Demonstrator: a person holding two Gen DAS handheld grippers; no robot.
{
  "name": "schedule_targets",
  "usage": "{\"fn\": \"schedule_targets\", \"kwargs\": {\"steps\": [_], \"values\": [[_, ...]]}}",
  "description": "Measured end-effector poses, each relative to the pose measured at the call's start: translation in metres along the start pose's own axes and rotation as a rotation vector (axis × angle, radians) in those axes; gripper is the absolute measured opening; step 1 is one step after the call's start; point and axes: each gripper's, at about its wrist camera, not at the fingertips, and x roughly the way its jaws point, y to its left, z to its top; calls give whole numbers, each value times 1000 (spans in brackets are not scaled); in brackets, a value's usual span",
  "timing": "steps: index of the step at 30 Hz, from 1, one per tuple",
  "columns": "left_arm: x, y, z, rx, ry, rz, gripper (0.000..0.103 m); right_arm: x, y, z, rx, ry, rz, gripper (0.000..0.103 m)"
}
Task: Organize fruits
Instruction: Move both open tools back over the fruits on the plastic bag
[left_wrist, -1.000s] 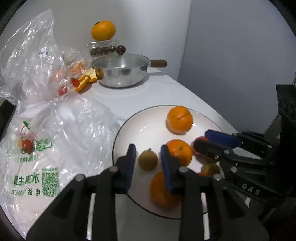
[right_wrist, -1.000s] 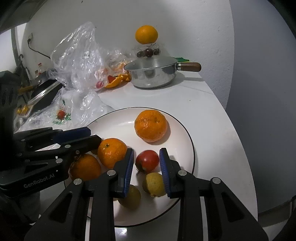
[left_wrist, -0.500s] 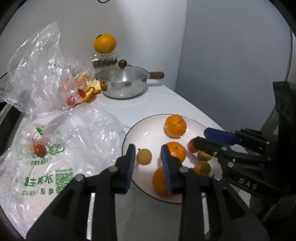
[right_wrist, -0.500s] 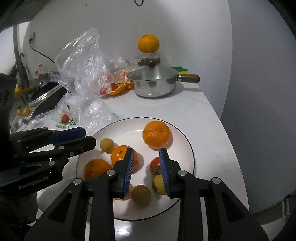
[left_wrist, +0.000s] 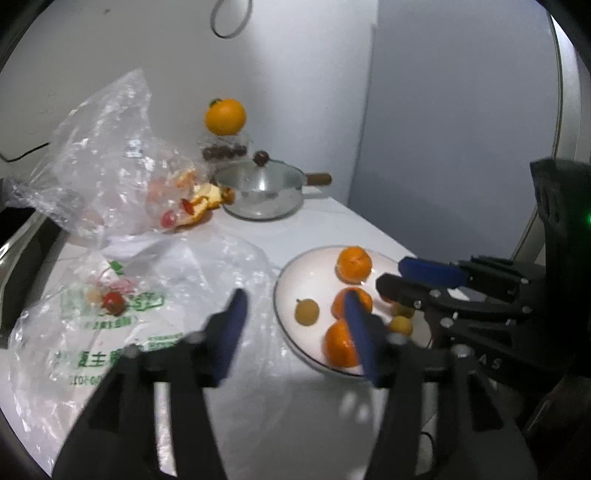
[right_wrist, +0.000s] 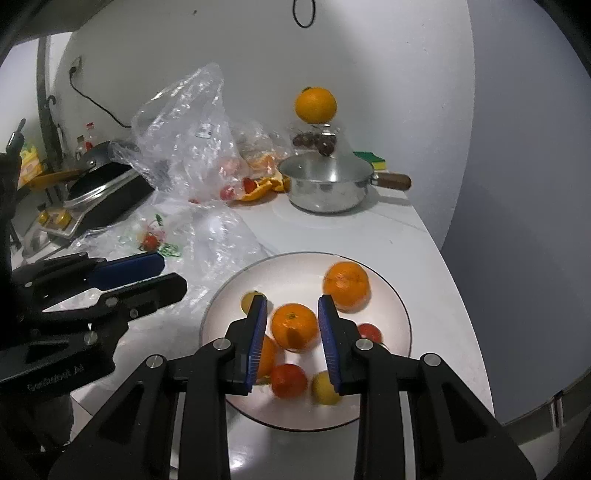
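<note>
At lower centre, the left gripper – its blue-padded jaws just spread wide, empty – hovers beside the round white plate of glossy oranges, while the right gripper hangs above it, nearly closed on nothing.

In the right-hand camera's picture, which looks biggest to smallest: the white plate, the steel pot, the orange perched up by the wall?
1. White plate, by far.
2. Steel pot.
3. Perched orange.
The plate lies nearest the camera, which exaggerates it.
</note>
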Motion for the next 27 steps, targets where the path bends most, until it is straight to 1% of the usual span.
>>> {"fn": "schedule_targets", "kwargs": {"steps": [10,16,22,27], "values": [[-27,32,-6,-25,-37,21,62,-5,38,10,-43,-9,-12,31],[-39,58,-13,-54,-47,44,62,1,63,14,-71,1,-3,31],[-50,84,-20,-88,-58,76,62,13,89,21,-105,9,23,31],[-55,113,-30,-126,-51,115,62,28,113,28,-135,18,64,31]]}}
